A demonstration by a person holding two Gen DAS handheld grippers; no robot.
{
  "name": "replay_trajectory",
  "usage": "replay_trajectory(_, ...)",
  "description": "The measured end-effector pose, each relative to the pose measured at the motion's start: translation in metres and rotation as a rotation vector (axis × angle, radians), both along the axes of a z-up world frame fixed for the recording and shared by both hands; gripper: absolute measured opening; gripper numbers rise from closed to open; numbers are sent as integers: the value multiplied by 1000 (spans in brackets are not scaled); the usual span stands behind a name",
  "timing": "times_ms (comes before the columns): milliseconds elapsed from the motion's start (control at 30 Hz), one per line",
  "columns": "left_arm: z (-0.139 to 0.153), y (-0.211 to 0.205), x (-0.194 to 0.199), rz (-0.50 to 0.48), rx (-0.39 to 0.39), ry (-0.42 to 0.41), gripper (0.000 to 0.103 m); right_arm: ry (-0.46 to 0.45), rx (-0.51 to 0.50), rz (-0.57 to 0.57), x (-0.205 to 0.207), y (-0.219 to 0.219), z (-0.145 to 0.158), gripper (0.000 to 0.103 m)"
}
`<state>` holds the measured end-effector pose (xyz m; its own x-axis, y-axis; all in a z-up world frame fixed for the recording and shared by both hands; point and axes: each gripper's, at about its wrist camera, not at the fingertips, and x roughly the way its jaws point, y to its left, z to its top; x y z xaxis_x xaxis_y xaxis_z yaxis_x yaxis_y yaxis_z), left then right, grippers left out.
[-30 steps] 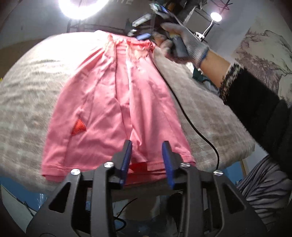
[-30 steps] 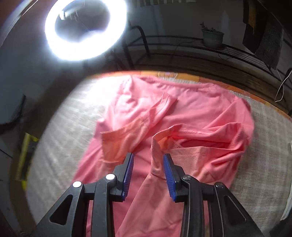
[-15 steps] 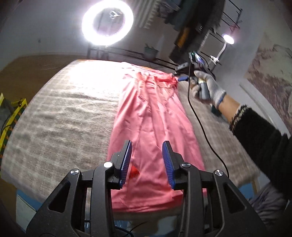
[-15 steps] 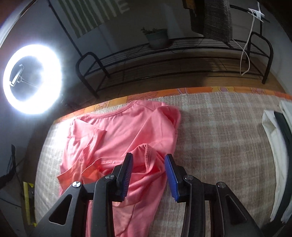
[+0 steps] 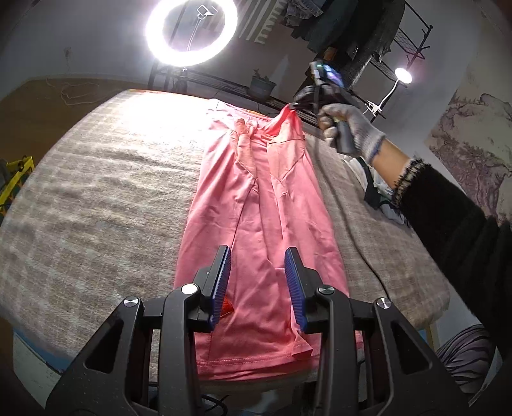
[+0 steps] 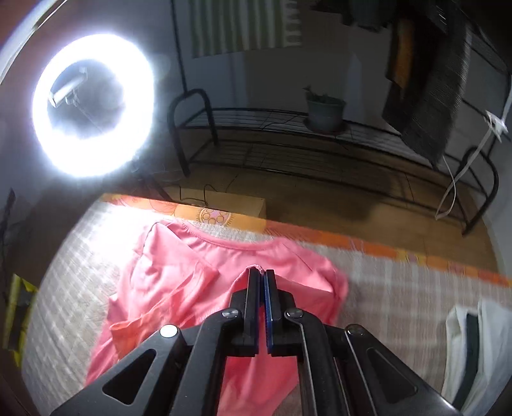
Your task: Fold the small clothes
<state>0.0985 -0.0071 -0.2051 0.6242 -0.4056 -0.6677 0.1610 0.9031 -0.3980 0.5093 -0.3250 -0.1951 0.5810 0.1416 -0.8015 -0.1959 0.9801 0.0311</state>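
Left gripper (image 5: 257, 281): jaws spread wide, holding nothing, hovering over the near hem end of the pink shirt (image 5: 256, 208). Small red patch (image 5: 226, 305) on the fabric just beside the left pad.

Pink shirt lies lengthwise on the grey checked blanket (image 5: 96, 198) covering the worktop, folded into a long narrow strip, hem toward the left camera, collar at the far end. Blanket bare to the left of it. A black cable (image 5: 361, 243) trails over the blanket on the right side.

Right gripper (image 6: 263, 278): jaws clamped together on a pinch of pink shirt fabric at the far right corner, probably the shoulder or sleeve edge; right view is motion-blurred. From the left view that corner is lifted off the blanket into a peak, gloved right hand (image 5: 352, 131) on the gripper handle.

White and dark garment (image 6: 476, 348) lies on the blanket to the right, apart from the shirt.

Beyond the worktop: ring light (image 5: 191, 30), black metal rack (image 6: 320, 147) with 1 potted plant (image 6: 324, 112).
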Motion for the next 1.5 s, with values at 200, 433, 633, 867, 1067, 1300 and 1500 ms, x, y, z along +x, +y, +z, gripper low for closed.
replay_trajectory(200, 0, 1, 3, 19, 1, 4, 34, 72, -74, 38, 25, 39, -42, 0)
replay_trajectory(433, 0, 6, 5, 42, 38, -12, 34, 154, -73, 80, 24, 54, -67, 34)
replay_trajectory(633, 1, 20, 1, 63, 64, -28, 34, 50, 159, 45, -46, -1, 14, 35)
replay_trajectory(867, -6, 41, -7, 44, 28, 23, 35, 32, 236, -2, -189, -55, 62, 38)
replay_trajectory(1067, -34, 58, -9, 31, -31, 161, 35, 143, 310, -31, -326, -70, 29, 38)
replay_trajectory(1300, -63, 66, -14, 29, -95, 279, 35, 303, 337, -13, -414, -47, -42, 38)
replay_trajectory(1500, -80, 64, -20, 20, -99, 340, 34, 381, 374, 10, -434, -33, -77, 38)
